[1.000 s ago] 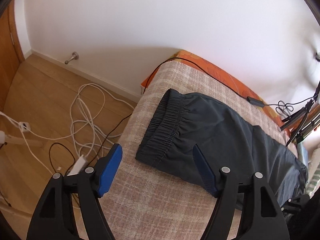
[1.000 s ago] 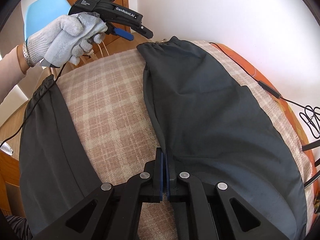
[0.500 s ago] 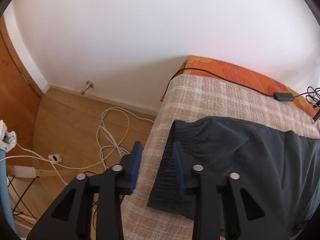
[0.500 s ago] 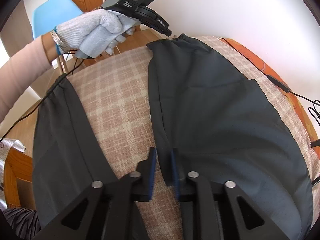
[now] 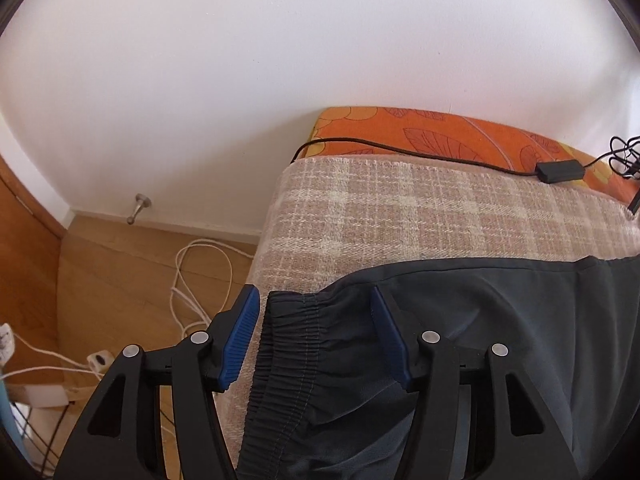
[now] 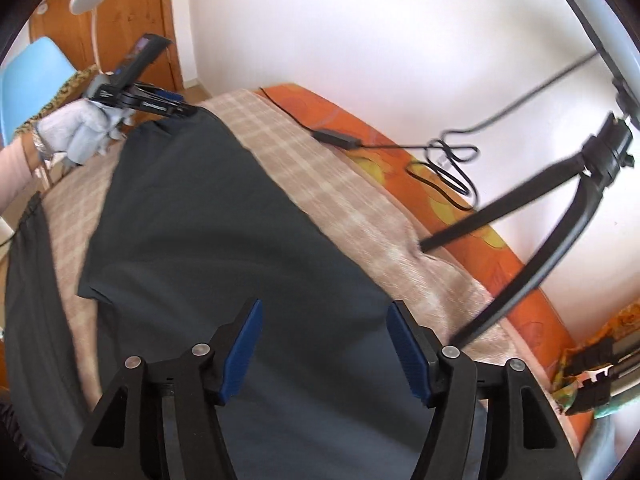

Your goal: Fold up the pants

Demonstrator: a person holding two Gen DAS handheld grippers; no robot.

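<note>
Checked blanket (image 5: pixel 400 216) covers the bed; dark pants (image 6: pixel 224 216) lie flat on it. Left gripper (image 5: pixel 316 336), jaws reopening, straddles the waistband to pinch it; right gripper (image 6: pixel 324 344), just opened, hovers empty above the pants.

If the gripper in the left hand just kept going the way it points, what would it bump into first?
Most likely the elastic waistband of the dark pants, which lies between the open left gripper's fingers. Depth is hard to judge.
</note>
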